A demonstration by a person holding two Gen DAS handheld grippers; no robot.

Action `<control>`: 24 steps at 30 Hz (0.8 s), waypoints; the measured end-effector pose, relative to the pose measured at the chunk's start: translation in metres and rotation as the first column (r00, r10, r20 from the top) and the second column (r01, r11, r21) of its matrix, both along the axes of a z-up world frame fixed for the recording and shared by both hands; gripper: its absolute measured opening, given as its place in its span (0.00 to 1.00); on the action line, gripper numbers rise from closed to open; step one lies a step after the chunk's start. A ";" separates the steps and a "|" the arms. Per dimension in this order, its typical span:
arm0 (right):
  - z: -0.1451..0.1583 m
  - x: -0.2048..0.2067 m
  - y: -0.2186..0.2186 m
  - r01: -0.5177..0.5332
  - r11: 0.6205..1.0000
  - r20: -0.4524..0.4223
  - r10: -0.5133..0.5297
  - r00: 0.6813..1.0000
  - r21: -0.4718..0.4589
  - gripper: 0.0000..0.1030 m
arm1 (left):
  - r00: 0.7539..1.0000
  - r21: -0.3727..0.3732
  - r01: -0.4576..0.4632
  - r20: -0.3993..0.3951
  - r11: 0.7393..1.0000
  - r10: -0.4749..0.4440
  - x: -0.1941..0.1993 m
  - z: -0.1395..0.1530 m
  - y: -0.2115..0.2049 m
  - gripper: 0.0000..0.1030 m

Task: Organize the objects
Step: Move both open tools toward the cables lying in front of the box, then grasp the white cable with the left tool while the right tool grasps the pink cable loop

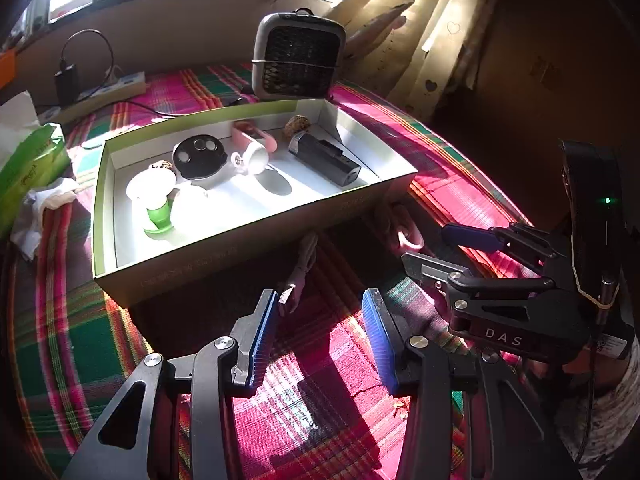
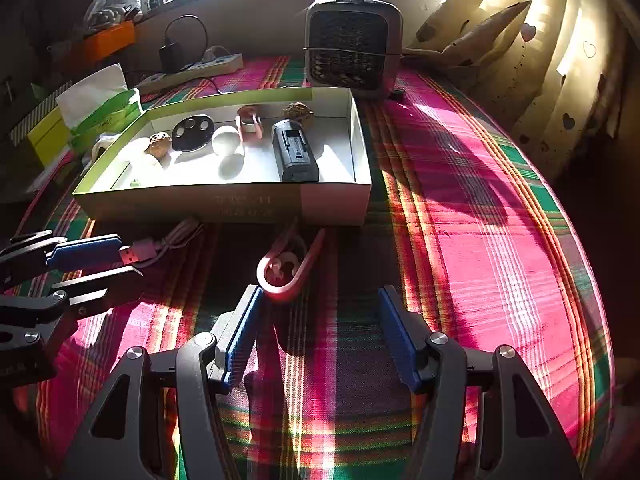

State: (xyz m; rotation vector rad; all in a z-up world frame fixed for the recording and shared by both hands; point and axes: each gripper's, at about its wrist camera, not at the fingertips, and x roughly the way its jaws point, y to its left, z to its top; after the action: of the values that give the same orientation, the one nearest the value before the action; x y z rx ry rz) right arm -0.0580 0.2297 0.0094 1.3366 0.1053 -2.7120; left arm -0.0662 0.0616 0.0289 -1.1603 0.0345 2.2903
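An open white cardboard box (image 1: 248, 236) (image 2: 224, 204) stands on the plaid cloth. It holds a black battery-like block (image 1: 324, 156) (image 2: 296, 152), a black disc with holes (image 1: 198, 156), a white cup (image 1: 252, 158), a green-and-white piece (image 1: 158, 208) and a pink item (image 1: 254, 134). In front of the box lie a pink cable with a USB plug (image 1: 288, 296) (image 2: 132, 255) and a pink looped clip (image 1: 412, 248) (image 2: 284, 272). My left gripper (image 1: 322, 300) (image 2: 128, 256) is open, with the plug at its fingertips. My right gripper (image 2: 320, 292) (image 1: 424, 246) is open and empty, just short of the clip.
A grey fan unit (image 1: 298, 56) (image 2: 352, 48) stands behind the box. A power strip with a charger (image 1: 108, 88) lies at the back left, and a green tissue pack (image 1: 28, 168) and crumpled tissue sit to the left. Curtains (image 2: 540, 60) hang past the table's right edge.
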 end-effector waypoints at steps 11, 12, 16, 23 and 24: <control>0.002 -0.003 -0.007 -0.043 0.997 -0.011 0.042 0.999 -0.063 0.58 | 0.999 -0.072 -0.045 -0.020 0.996 0.044 -0.008 -0.002 0.005 0.40; 0.001 -0.005 -0.007 -0.038 0.997 -0.004 0.037 0.999 -0.060 0.58 | 0.999 -0.073 -0.044 -0.019 0.996 0.043 -0.008 -0.002 0.006 0.40; 0.000 -0.010 -0.008 -0.033 0.998 -0.010 0.033 0.999 -0.053 0.58 | 0.998 -0.095 -0.056 -0.012 0.994 0.055 -0.012 -0.008 0.007 0.40; -0.001 -0.016 -0.007 -0.024 0.999 -0.010 0.023 1.000 -0.036 0.58 | 0.998 -0.107 -0.067 -0.017 0.992 0.065 -0.015 -0.008 0.011 0.40; -0.001 -0.016 -0.007 -0.021 0.999 -0.010 0.020 1.000 -0.036 0.58 | 0.998 -0.106 -0.069 -0.016 0.992 0.067 -0.016 -0.008 0.011 0.40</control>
State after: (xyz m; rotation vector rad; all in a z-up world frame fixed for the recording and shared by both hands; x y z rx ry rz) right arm -0.0739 0.2229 0.0083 1.3060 0.0703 -2.6901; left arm -0.0822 0.0729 0.0211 -1.2176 0.1253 2.3810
